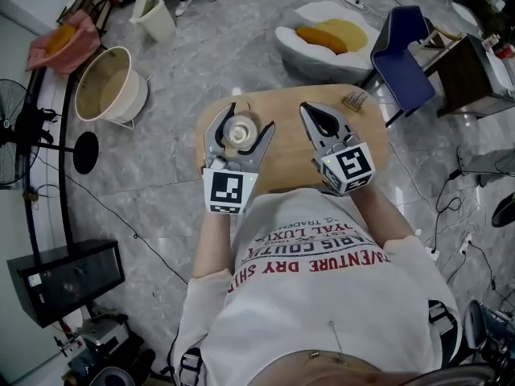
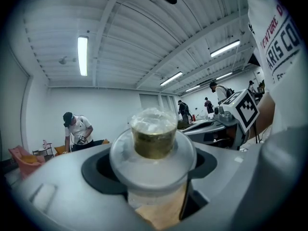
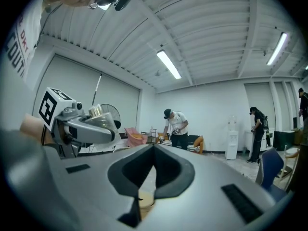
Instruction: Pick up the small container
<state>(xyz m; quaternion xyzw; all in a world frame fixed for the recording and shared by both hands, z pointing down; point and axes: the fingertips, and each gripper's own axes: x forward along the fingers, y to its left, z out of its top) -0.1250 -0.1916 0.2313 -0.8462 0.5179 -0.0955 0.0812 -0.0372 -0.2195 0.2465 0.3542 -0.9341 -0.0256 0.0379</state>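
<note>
The small container (image 1: 239, 132) is a clear plastic cup with a clear lid and something brownish inside. It sits between the jaws of my left gripper (image 1: 246, 122), which is shut on it above the left part of the round wooden table (image 1: 282, 163). In the left gripper view the container (image 2: 154, 138) fills the gap of the left gripper (image 2: 153, 160), lid toward the camera. My right gripper (image 1: 317, 116) hovers over the table's right part, shut and empty. In the right gripper view the right gripper (image 3: 153, 148) has its tips together, and the left gripper (image 3: 82, 121) with the container shows at left.
A small wooden piece (image 1: 354, 100) lies at the table's far right edge. Around the table stand a blue chair (image 1: 402, 55), a white beanbag with a yellow cushion (image 1: 326, 34), a cream basin (image 1: 109, 85), a fan (image 1: 16, 131) and a black box (image 1: 68, 280).
</note>
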